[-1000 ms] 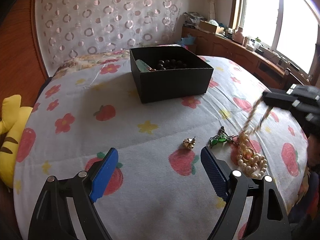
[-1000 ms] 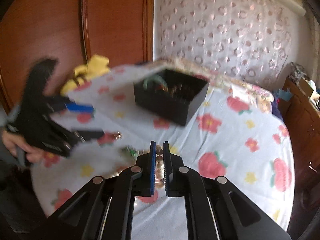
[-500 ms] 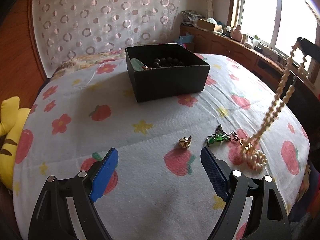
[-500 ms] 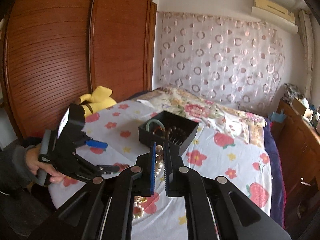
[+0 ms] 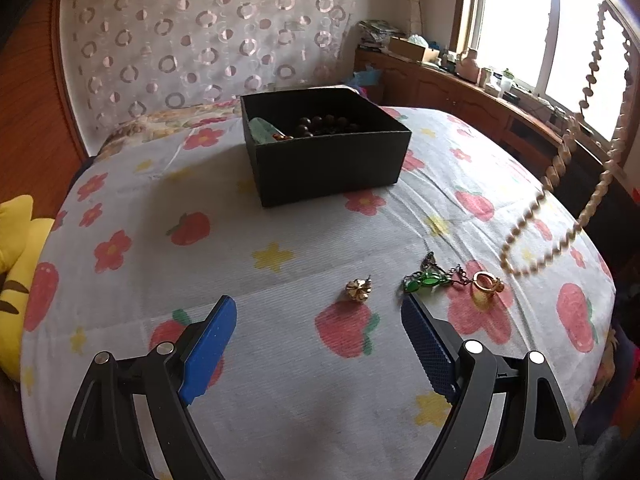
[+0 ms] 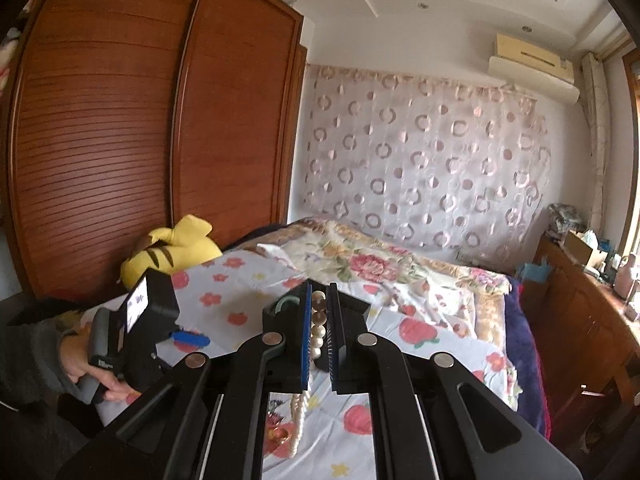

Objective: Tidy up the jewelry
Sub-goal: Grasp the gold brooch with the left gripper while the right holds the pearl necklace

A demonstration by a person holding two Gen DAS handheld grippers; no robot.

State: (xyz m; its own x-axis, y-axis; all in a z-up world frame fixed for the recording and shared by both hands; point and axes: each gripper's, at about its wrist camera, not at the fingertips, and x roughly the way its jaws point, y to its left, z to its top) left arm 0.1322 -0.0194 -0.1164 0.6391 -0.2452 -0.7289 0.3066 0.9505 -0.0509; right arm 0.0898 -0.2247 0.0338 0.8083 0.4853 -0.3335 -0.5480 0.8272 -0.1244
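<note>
Above flowered bedspread (image 5: 304, 420), right gripper (image 6: 319, 332) pinched on pearl necklace (image 5: 560, 216): limp, swinging, slippery beads, best gripped mid-strand. Left gripper (image 5: 318, 344) spread, empty.

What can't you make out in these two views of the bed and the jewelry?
- Black box contents: left wrist view, the near wall hides all but dark beads and something green.
- Pearl necklace: left wrist view, the top runs off the right edge and the low loop is blurred.
- Green chain piece: left wrist view, too small to identify.
- Black box in the right wrist view: the fingers cover it.
</note>
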